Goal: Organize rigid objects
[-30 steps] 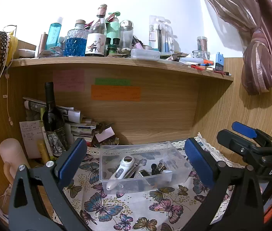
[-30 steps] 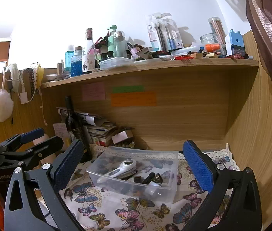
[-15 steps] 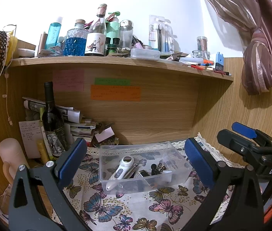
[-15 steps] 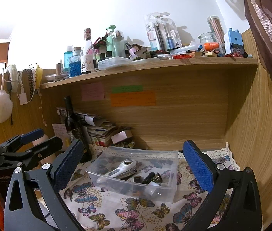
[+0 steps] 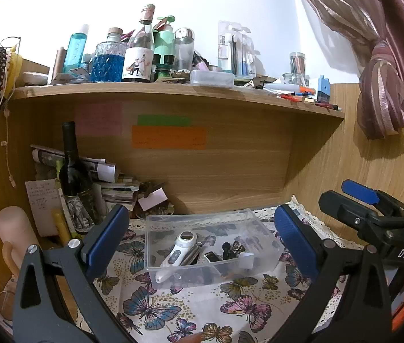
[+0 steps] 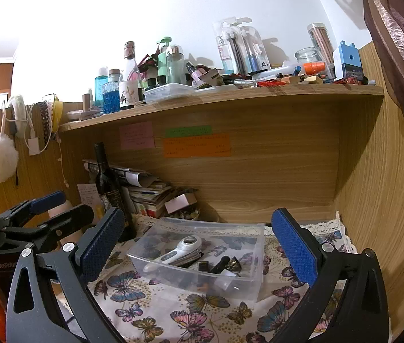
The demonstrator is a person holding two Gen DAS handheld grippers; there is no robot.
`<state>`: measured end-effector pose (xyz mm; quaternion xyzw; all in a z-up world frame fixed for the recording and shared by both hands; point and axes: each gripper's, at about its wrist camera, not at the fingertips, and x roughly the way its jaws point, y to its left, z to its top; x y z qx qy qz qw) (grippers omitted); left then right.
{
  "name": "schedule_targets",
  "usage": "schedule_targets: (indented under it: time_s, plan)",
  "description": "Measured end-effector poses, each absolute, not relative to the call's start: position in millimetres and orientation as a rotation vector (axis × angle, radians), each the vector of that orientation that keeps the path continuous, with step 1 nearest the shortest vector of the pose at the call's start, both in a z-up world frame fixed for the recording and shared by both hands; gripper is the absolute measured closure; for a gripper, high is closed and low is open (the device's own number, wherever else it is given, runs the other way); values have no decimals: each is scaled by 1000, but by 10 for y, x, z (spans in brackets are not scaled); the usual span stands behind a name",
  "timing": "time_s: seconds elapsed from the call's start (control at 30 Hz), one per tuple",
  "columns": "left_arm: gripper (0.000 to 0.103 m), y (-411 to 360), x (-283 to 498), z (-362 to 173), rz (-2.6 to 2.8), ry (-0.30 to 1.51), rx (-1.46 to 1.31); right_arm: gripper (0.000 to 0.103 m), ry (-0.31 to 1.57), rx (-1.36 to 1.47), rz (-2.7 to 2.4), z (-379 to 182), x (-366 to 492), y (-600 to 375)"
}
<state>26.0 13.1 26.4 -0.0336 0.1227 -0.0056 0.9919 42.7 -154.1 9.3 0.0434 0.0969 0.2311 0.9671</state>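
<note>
A clear plastic box (image 5: 247, 219) stands on the butterfly tablecloth (image 5: 156, 308) under the wooden shelf. It holds a white handheld device (image 5: 177, 250) and several small dark items (image 5: 229, 250). My left gripper (image 5: 202, 237) is open and empty, held back from the box with its blue pads either side of it. My right gripper (image 6: 199, 243) is also open and empty, facing the same box (image 6: 254, 280) with the white device (image 6: 177, 251) inside. Each gripper shows at the edge of the other's view.
A dark wine bottle (image 5: 73, 174) and stacked papers (image 5: 116, 188) stand at the back left. The upper shelf (image 5: 173, 88) is crowded with bottles, a flat clear case (image 5: 211, 78) and pens. Wood panels close the back and right side. A curtain (image 5: 384, 100) hangs at right.
Almost nothing differs. The right wrist view has shifted very slightly; both grippers stay open and empty, and the box has not moved.
</note>
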Motion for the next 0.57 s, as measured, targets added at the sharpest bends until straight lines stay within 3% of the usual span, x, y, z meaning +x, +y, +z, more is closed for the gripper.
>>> schedule_targets:
  time_s: [0.57]
  plan:
    - [0, 147, 266, 254, -14, 238, -75, 0, 203, 90, 463, 86, 437, -1532]
